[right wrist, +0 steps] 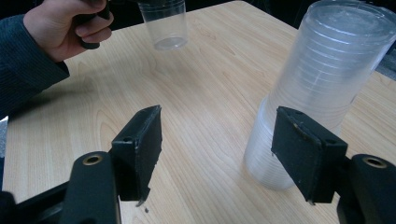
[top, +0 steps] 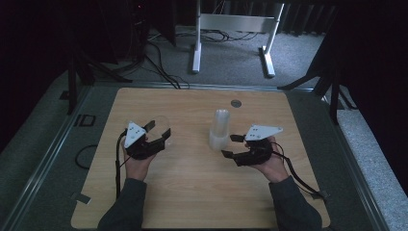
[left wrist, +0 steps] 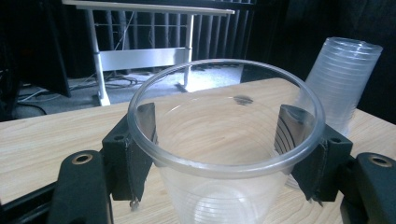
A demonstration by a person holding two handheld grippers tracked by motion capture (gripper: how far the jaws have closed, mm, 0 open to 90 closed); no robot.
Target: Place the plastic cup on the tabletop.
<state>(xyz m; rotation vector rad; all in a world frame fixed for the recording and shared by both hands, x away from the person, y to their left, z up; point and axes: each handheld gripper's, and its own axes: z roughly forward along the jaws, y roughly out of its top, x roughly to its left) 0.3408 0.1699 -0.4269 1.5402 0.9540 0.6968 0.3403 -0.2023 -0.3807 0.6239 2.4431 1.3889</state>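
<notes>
A single clear plastic cup (left wrist: pixel 219 191) stands upright between the jaws of my left gripper (left wrist: pixel 224 135), whose pads press on its wall just under the rim. From above, that gripper (top: pixel 160 130) and the cup (top: pixel 163 121) are at the table's left middle. A tall stack of clear cups (top: pixel 220 127) stands upside down near the table's centre. My right gripper (top: pixel 229 146) is open just right of the stack's base with nothing between its jaws. In the right gripper view, the stack (right wrist: pixel 327 65) rises behind the right jaw, and the held cup (right wrist: pixel 164 25) is far off.
The wooden table (top: pixel 192 192) has a round grey grommet (top: pixel 235 103) near its far edge. A white desk frame (top: pixel 231 24) and loose cables (top: pixel 159 62) lie on the floor beyond. Black stands flank the table's far corners.
</notes>
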